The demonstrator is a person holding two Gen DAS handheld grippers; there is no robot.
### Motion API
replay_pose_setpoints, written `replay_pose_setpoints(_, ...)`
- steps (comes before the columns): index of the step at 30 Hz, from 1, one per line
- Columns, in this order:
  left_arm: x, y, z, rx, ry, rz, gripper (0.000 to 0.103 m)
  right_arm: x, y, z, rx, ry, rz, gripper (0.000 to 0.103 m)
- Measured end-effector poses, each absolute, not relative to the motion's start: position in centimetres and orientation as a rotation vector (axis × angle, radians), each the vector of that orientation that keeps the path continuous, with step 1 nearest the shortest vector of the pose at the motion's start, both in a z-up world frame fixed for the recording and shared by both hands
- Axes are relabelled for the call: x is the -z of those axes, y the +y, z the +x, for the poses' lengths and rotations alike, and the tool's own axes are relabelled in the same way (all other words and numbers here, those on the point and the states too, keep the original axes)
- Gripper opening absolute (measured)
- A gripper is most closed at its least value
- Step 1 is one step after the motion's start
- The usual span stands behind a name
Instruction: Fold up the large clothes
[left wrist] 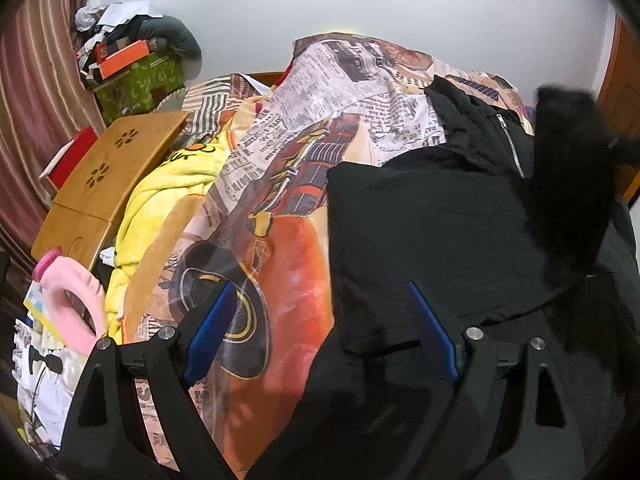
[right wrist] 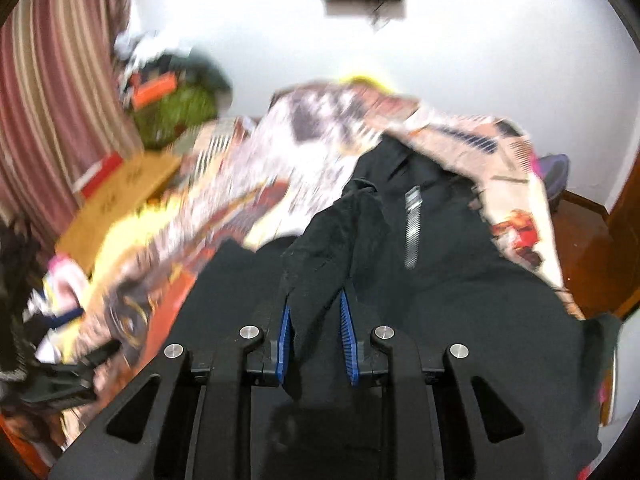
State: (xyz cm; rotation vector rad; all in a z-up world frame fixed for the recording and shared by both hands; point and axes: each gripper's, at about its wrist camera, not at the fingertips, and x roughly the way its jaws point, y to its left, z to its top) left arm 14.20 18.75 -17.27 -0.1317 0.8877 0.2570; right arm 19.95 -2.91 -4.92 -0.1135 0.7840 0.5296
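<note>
A black zip-up jacket (left wrist: 440,232) is being shown spread over the right half of a bed, lying on a newspaper-and-car print bedcover (left wrist: 280,152). Its silver zipper (left wrist: 510,144) is being seen toward the far right of the left wrist view, near the collar end. In that view the left gripper (left wrist: 322,320) is being held above the near edge of the jacket with its jaws wide apart; nothing is being gripped between the blue pads (left wrist: 212,328), the left one lying over the bedcover's orange car print and the right one over the black fabric.

In the right wrist view, which is blurred, the right gripper (right wrist: 316,332) is being kept narrowly closed on a bunched fold of the jacket (right wrist: 440,300), the black cloth being pinched between the blue pads (right wrist: 347,336) and rising beyond them in a crumpled peak. The same raised fold is being seen as a dark blurred mass (left wrist: 568,184) at the right of the left wrist view.

To the left of the bed, a yellow blanket (left wrist: 160,208) is being shown beside the bedcover, with a wooden lap tray (left wrist: 104,184) just beyond it and a pink neck pillow (left wrist: 76,300) nearer. A striped curtain (left wrist: 28,100) is being seen at the far left.
</note>
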Motion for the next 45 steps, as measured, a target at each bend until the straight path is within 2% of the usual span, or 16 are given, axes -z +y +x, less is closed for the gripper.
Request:
replay_pose_setpoints(6,16.6,16.3,15.2,-0.229,0.876,-0.087,0.085,0.2,-8.5,19.4,-0.500,0.674,0.018,0.018)
replay_pose_setpoints(9,16.3,14.9,15.7,-0.211,0.873,-0.067,0.085,-0.4,-10.0,19.1,-0.496,0.657,0.040,0.018)
replay_pose_setpoints(27,16.2,9.5,17.0,-0.128,0.888,-0.011,0.085,10.6,-17.0,19.2,-0.340,0.961,0.120,0.018)
replay_pose_setpoints(30,16.4,9.2,17.1,-0.120,0.895,-0.016,0.085,11.0,-17.8,18.8,-0.330,0.971,0.125,0.020)
replay_pose_setpoints(31,16.4,9.0,17.2,-0.115,0.897,-0.017,0.085,11.0,-18.0,18.6,-0.325,0.967,0.123,0.024)
replay_pose_setpoints(36,16.0,8.2,17.3,-0.106,0.895,-0.006,0.085,10.1,-18.8,18.1,-0.324,0.972,0.102,0.030)
replay_pose_setpoints(43,15.0,6.8,18.0,-0.071,0.886,-0.021,0.085,8.4,-20.4,16.4,-0.320,0.951,0.081,0.032)
replay_pose_setpoints(44,14.8,6.4,18.4,-0.064,0.886,-0.019,0.085,7.9,-21.0,16.1,-0.318,0.937,0.092,0.033)
replay_pose_setpoints(45,14.6,6.1,18.6,-0.062,0.885,-0.017,0.085,7.4,-21.4,15.8,-0.312,0.924,0.104,0.039)
